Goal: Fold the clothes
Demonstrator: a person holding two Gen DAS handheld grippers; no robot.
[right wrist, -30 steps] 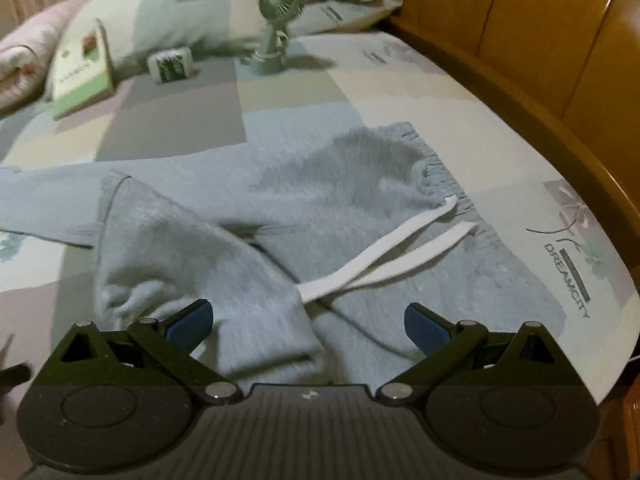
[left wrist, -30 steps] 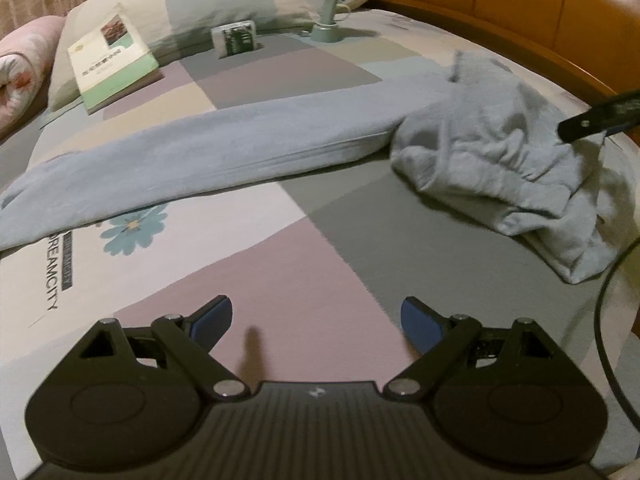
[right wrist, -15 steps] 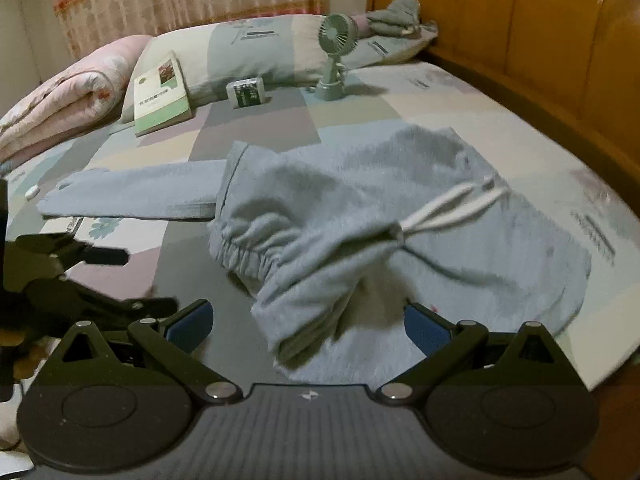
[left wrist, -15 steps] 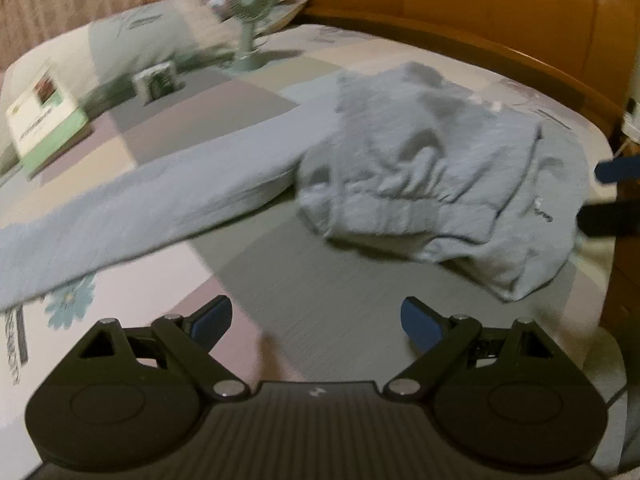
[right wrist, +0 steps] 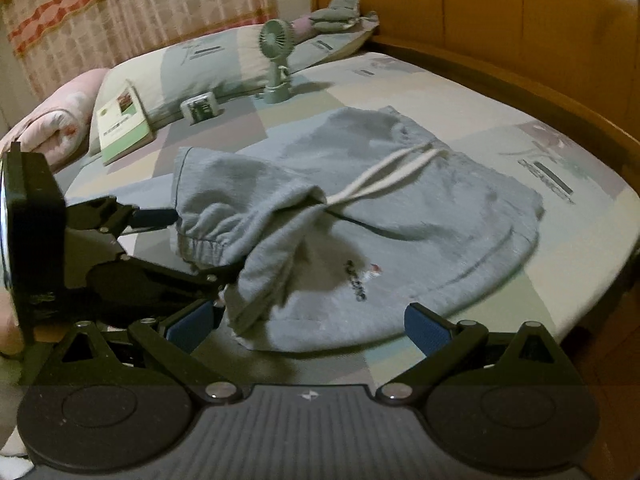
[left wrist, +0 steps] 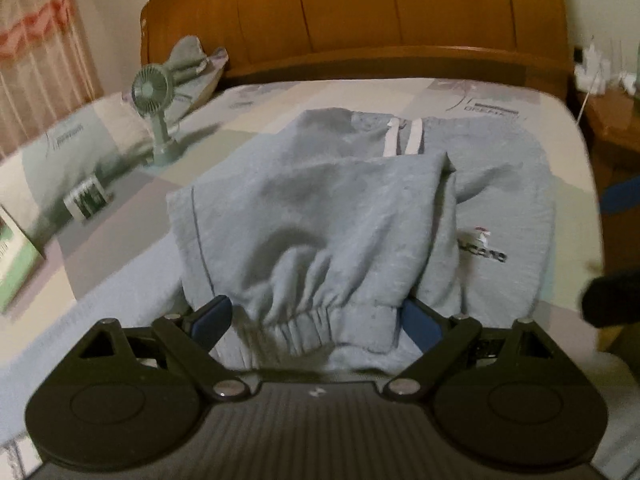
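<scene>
The left gripper (left wrist: 316,320) stands wide apart around the gathered cuff (left wrist: 308,320) of the grey sweatpants (right wrist: 360,220), crumpled near the bed's (right wrist: 460,92) foot edge; folding looks barely begun. The right gripper (right wrist: 308,326) gapes, empty. A fan (right wrist: 277,60) and book (right wrist: 122,124) sit well clear.

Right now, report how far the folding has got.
Done: one leg of the grey sweatpants lies folded back over the waist, its cuff bunched near the front edge; the fold is rumpled. In hand: the left gripper stands open around that cuff, pads not pressing; the right gripper is open at the near hem. Left: the other leg stretches out flat across the bed, unfolded.
</scene>
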